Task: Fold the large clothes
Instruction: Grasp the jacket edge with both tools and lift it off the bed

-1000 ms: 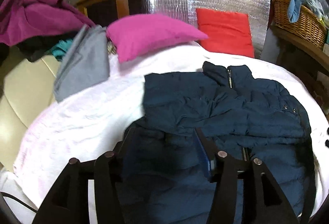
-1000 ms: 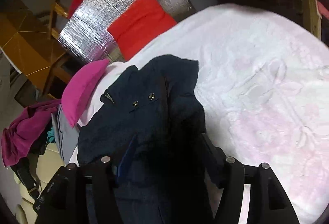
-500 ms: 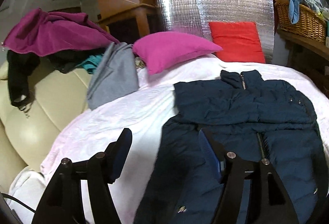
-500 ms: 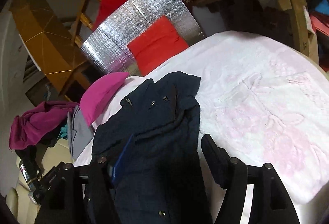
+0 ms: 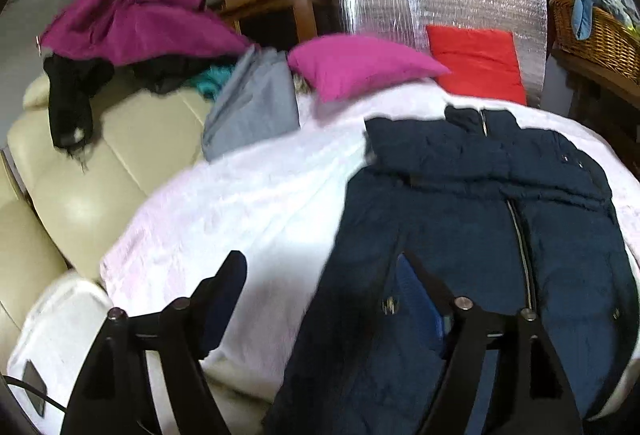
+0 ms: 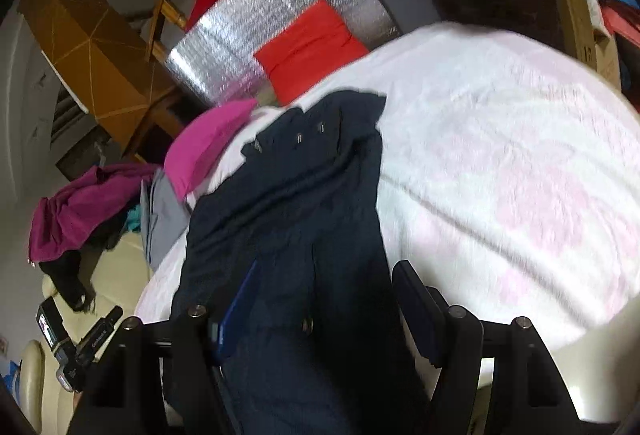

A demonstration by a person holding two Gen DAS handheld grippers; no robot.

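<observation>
Item: navy padded jacket (image 5: 472, 195), laid flat on the white-and-pink blanket (image 5: 240, 203), collar toward the pink cushion (image 5: 356, 65) and red cushion (image 5: 476, 61), zip running down its middle toward the cameras. Change noted: a second ago both tools sat low over the dark fabric, the left one with its fingers far closer together; both views now take in the whole garment and more of the cream sofa (image 5: 100, 171), so the hands have drawn back from it. Left gripper (image 5: 320, 283): jaws opening, wide apart, nothing pressed between the pads; its left finger sits over bare blanket, its right finger over the jacket's near left edge. Right gripper (image 6: 324, 287): jaws apart, no cloth pinched; the jacket's lower right portion shows in the gap, its left finger over fabric, its right finger just off the hem over blanket. Reading: the upper part appears already folded across the chest, a crosswise ridge below the collar, and the release suggests that fold has been laid down and let go. Remaining, by judgement: the long lower body is unfolded and would need a fresh grip at the near hem. Adjacent, untouched: grey garment (image 5: 252, 107), magenta garment (image 5: 132, 23) on the sofa back.
</observation>
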